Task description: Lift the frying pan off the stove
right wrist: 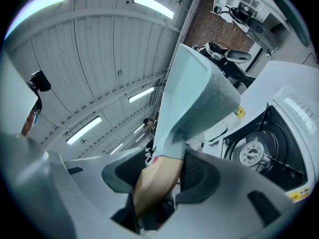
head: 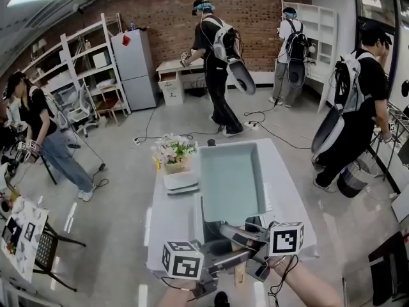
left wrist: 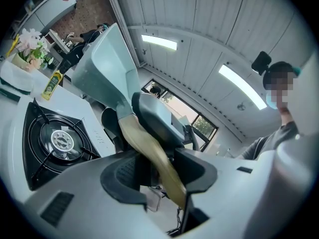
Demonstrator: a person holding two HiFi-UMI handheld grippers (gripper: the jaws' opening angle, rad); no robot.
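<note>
The frying pan (head: 231,181) is a pale teal, rectangular, deep pan with a tan wooden handle (head: 239,272). It hangs tilted above the white table, off the black gas stove (left wrist: 60,141). Both grippers hold the handle. My left gripper (left wrist: 160,172) is shut on the handle's lower end (left wrist: 152,156), with the pan body (left wrist: 107,68) rising beyond it. My right gripper (right wrist: 158,177) is shut on the handle (right wrist: 158,183) just below the pan (right wrist: 194,98). The burner (right wrist: 254,153) lies bare beneath. In the head view the left gripper (head: 217,264) and the right gripper (head: 252,238) sit close together at the table's near end.
A vase of flowers (head: 171,151) and a white dish (head: 181,183) stand on the table (head: 287,190) left of the pan, with a yellow bottle (left wrist: 51,83) beside them. Several people stand around the room, and cables trail on the floor (head: 160,133).
</note>
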